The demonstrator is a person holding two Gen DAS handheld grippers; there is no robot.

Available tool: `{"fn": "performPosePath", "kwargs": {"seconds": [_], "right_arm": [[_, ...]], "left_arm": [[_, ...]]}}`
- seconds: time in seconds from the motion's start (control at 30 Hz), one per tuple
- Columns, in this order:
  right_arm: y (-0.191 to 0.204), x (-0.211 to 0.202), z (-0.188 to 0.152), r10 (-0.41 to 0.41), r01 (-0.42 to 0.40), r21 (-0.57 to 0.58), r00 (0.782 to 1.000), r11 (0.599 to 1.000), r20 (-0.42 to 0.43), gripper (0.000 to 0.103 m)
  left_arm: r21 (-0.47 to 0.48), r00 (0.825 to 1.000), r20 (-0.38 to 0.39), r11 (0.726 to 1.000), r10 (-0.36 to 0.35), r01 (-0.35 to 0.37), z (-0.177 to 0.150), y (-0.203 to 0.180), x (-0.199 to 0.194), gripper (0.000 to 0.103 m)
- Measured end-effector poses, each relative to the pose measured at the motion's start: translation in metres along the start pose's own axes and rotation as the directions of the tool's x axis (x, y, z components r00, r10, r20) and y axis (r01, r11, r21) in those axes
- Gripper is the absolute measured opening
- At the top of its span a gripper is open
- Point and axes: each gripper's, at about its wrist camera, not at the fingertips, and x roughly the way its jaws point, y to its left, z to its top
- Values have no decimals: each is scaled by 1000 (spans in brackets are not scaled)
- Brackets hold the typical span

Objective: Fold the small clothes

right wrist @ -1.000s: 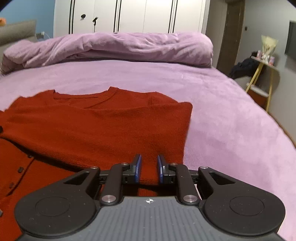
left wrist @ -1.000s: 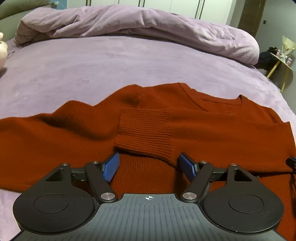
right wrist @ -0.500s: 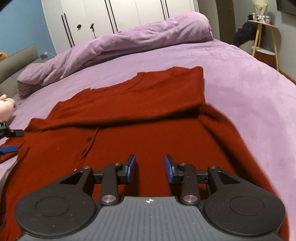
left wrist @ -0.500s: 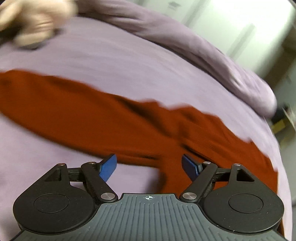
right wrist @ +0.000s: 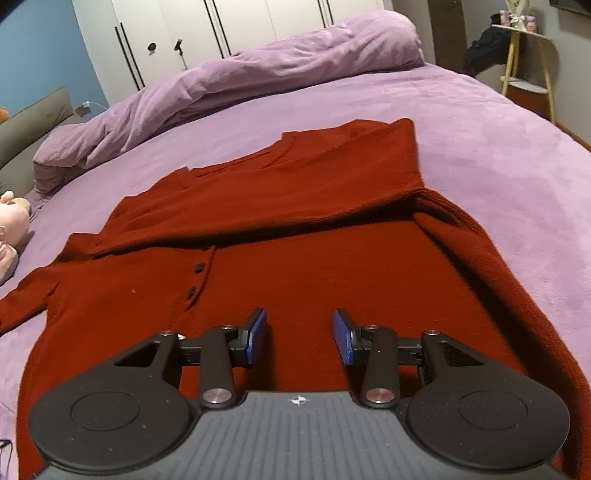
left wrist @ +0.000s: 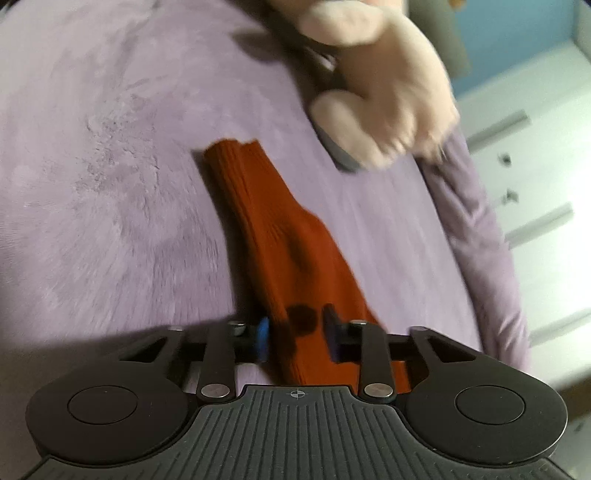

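A dark red knit cardigan (right wrist: 314, 266) lies flat on the purple bed, its right sleeve folded across the chest (right wrist: 295, 184), dark buttons (right wrist: 199, 267) showing. In the left wrist view its other sleeve (left wrist: 273, 229) stretches away, ribbed cuff (left wrist: 231, 158) at the far end. My left gripper (left wrist: 296, 338) straddles this sleeve near its middle; the jaws are closing, with the knit bunched between the blue pads. My right gripper (right wrist: 300, 338) hovers over the cardigan's lower front; its jaws are opening and nothing is between them.
A pale plush toy (left wrist: 384, 85) lies just beyond the cuff, also at the left edge (right wrist: 11, 221). A rumpled purple duvet (right wrist: 258, 77) is heaped along the far side of the bed. White wardrobes (right wrist: 229, 22) and a yellow-legged stool (right wrist: 524, 62) stand behind.
My left gripper swept from the folded cuff on the chest out along the left sleeve, rolled, and narrowed its jaws around it. My right gripper let go of the folded sleeve and drew back.
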Motion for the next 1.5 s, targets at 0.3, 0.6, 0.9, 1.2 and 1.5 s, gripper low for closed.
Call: {"fn": "performPosePath", "kwargs": {"seconds": [0.3, 0.6, 0.9, 1.2, 1.5], "right_arm": [[-2, 0, 1, 10, -10, 16, 1000, 1000, -3, 39], [-6, -11, 4, 78, -80, 47, 996, 996, 46, 39], [-20, -19, 9, 94, -98, 63, 993, 993, 67, 39], [-16, 12, 42, 342, -346, 136, 938, 928, 52, 76], [40, 75, 58, 313, -311, 36, 947, 950, -77, 31]], "left_arm": [[288, 995, 37, 955, -89, 75, -16, -53, -18, 8], [759, 870, -280, 461, -405, 459, -209, -225, -69, 8], [849, 880, -467, 235, -84, 473, -372, -216, -42, 35], [882, 954, -299, 371, -33, 289, -309, -165, -55, 67], [862, 962, -274, 443, 3, 245, -280, -147, -47, 68]]}}
